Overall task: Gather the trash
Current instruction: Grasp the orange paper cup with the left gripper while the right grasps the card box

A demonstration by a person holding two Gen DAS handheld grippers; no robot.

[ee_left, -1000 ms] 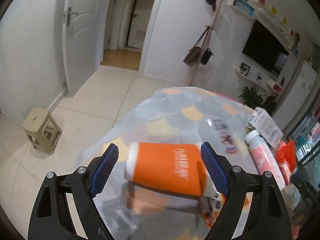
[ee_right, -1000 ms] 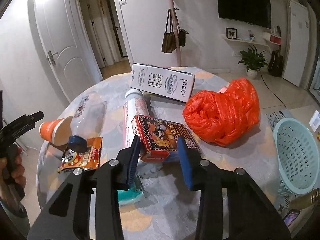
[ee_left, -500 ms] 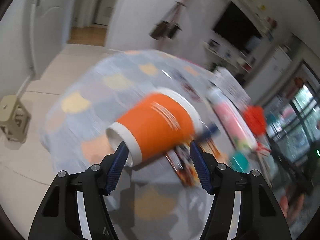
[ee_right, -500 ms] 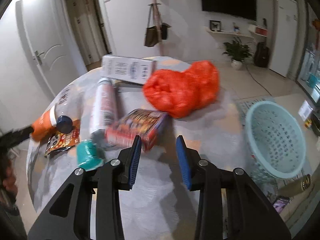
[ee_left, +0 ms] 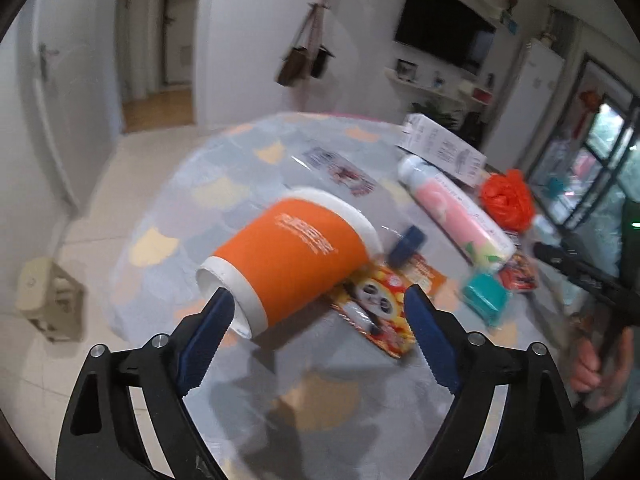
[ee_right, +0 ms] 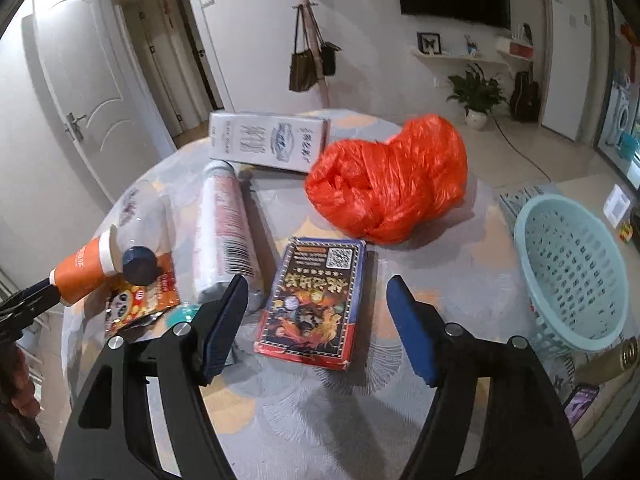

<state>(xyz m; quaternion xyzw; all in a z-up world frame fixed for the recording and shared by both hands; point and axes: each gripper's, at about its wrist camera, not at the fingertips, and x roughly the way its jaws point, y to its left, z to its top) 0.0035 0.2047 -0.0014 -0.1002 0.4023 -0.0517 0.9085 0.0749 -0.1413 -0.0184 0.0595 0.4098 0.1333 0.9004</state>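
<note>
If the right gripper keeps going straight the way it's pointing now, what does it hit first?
Most likely the flat dark blue and red printed box lying on the table. The right gripper is open, its jaws having just widened, and the box lies between and just ahead of the fingertips. Depth is hard to judge through the fisheye.

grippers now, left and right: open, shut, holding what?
Left gripper: jaws just reopened, open around the orange cup, not clamped.
Right gripper: jaws just opened, empty, over the red card box.
</note>
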